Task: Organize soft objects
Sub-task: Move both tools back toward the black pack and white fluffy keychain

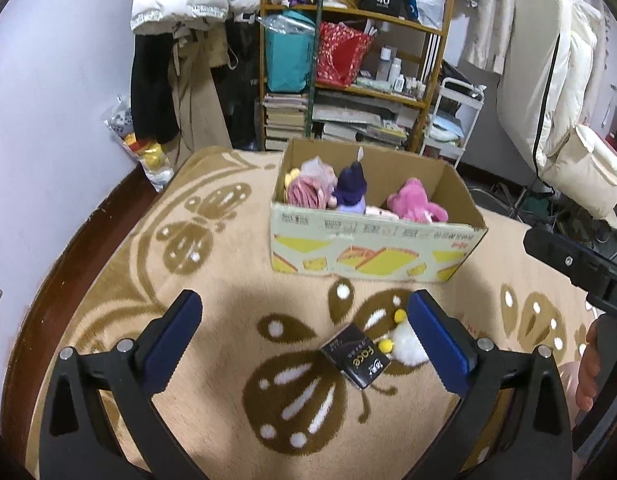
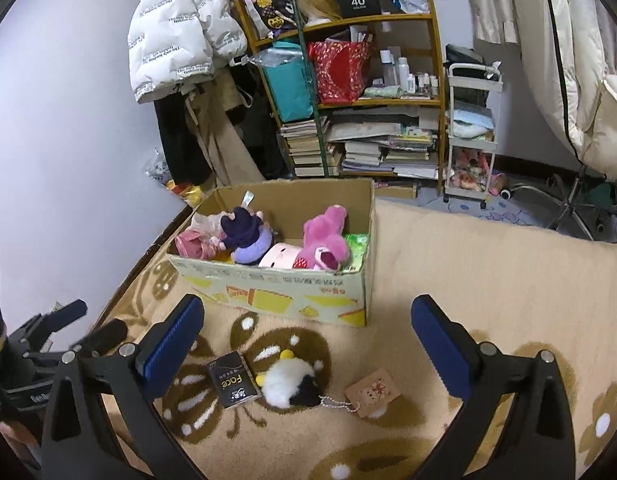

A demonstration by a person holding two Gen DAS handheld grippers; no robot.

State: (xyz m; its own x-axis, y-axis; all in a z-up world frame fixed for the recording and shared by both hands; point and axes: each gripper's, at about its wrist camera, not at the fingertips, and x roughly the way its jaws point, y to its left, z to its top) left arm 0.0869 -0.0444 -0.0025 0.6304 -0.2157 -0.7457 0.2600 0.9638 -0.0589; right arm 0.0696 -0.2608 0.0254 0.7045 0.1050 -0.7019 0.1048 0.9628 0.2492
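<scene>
A cardboard box (image 1: 372, 252) (image 2: 276, 292) stands on the beige patterned blanket with a pink plush (image 1: 414, 204) (image 2: 324, 246), a purple plush (image 1: 350, 188) (image 2: 248, 240) and other soft toys inside. In front of it lie a small black-and-white plush (image 2: 288, 386) (image 1: 408, 344) with a brown tag (image 2: 368, 396) on a chain, and a black "Face" pack (image 1: 356, 358) (image 2: 233, 380). My left gripper (image 1: 304, 320) hangs open above the blanket, the black pack between its fingers and below them. My right gripper (image 2: 308, 324) stands open above the small plush, holding nothing.
A wooden shelf (image 2: 388, 100) full of books, bags and bottles stands behind the box, with coats (image 2: 180, 32) hanging to its left. A white trolley (image 2: 470, 132) and a chair base (image 2: 568, 200) are at the right. The blanket (image 2: 488, 280) spreads right of the box.
</scene>
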